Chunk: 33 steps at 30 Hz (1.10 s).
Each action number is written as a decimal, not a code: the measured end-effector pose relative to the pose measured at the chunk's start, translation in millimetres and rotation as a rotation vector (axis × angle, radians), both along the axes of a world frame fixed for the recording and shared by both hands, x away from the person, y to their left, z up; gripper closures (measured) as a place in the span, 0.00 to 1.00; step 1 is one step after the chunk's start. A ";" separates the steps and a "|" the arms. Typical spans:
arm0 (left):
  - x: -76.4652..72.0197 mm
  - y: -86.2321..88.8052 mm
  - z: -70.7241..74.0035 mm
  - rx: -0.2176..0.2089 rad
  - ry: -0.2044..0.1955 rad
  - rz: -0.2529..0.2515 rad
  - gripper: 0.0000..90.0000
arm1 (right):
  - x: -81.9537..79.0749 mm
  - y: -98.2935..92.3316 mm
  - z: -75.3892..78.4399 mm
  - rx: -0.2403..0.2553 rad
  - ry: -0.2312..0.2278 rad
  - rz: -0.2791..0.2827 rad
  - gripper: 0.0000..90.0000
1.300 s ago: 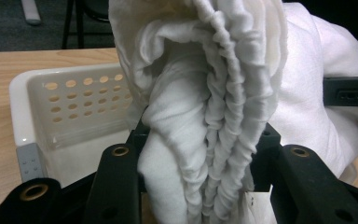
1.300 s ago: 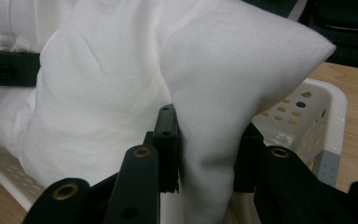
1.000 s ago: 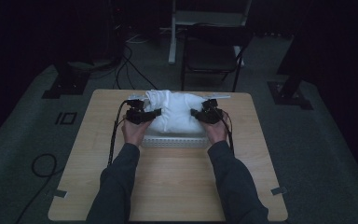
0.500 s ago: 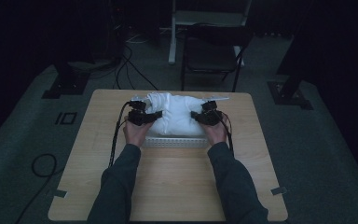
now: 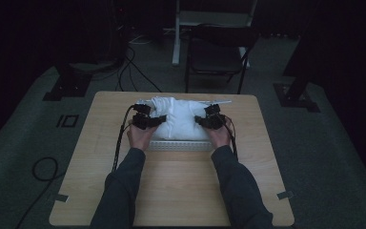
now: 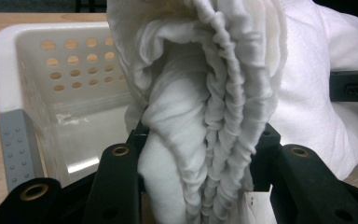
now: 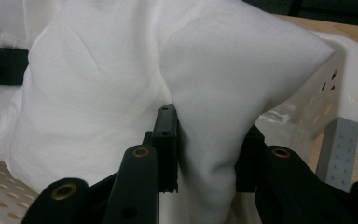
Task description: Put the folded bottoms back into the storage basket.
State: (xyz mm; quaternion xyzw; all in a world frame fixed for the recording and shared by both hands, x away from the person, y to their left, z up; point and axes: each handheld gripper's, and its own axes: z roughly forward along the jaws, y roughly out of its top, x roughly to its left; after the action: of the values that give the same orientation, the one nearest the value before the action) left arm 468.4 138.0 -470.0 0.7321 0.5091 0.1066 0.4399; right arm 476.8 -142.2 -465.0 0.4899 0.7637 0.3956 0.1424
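Wooden table [image 5: 171, 191], white perforated basket [image 5: 178, 146]

1. White cloth [image 6: 214, 107], ribbed in gathered folds, between the black jaws of the left gripper [image 6: 200, 186].
2. Smooth white fabric between the black jaws of the right gripper [image 7: 205, 158].
3. White basket [image 6: 9, 56] beside both grippers, dotted with round holes, grey corner posts.
4. Light wood table [image 5: 181, 191] under them.
5. Dark grey sleeves [image 5: 124, 191] behind.

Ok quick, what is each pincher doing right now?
Left gripper: shut on the white cloth over the white basket.
Right gripper: shut on the white cloth too.
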 end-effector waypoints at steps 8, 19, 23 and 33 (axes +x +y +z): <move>-0.1 -2.9 -3.5 0.024 0.013 0.005 0.64 | 0.1 1.7 -4.2 -0.029 0.014 -0.004 0.76; -2.1 -8.8 -9.2 0.070 0.043 0.019 0.64 | 1.4 5.2 -13.3 -0.073 0.058 -0.017 0.76; -2.2 -8.4 -15.3 0.070 0.076 0.045 0.61 | 1.6 6.8 -14.0 -0.089 0.063 -0.016 0.75; -11.4 4.0 -11.6 0.119 0.065 0.116 0.43 | -1.3 1.9 -11.8 -0.163 0.042 -0.068 0.51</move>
State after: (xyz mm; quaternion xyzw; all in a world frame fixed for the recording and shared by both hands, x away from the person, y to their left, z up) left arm 456.9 142.1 -481.6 0.7292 0.5574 0.1381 0.3721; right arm 475.5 -140.3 -476.8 0.5104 0.7792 0.3167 0.1792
